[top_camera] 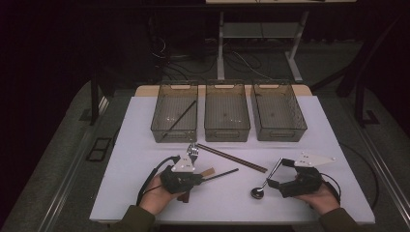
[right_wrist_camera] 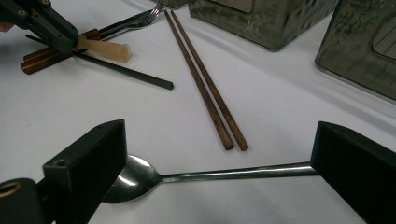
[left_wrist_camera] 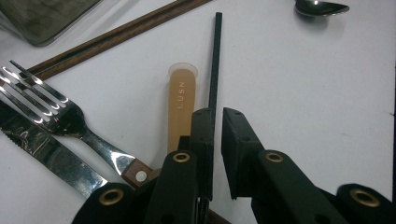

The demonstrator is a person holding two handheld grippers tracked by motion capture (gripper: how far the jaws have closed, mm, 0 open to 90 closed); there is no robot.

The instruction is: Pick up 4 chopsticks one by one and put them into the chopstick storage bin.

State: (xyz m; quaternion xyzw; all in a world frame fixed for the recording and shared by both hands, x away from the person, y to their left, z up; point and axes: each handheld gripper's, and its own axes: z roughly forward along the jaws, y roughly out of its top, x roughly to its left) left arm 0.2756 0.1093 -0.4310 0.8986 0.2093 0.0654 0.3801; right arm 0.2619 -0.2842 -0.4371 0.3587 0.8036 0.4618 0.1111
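Leftmost bin [top_camera: 175,112] holds one black chopstick [top_camera: 179,119].

One readable marking: "LUSN"

The pale letters "LUSN" run lengthwise along a tan, translucent handle [left_wrist_camera: 181,105] lying on the white desk [left_wrist_camera: 303,93], just ahead of the left hand-held gripper [left_wrist_camera: 217,126] and beside its left jaw.
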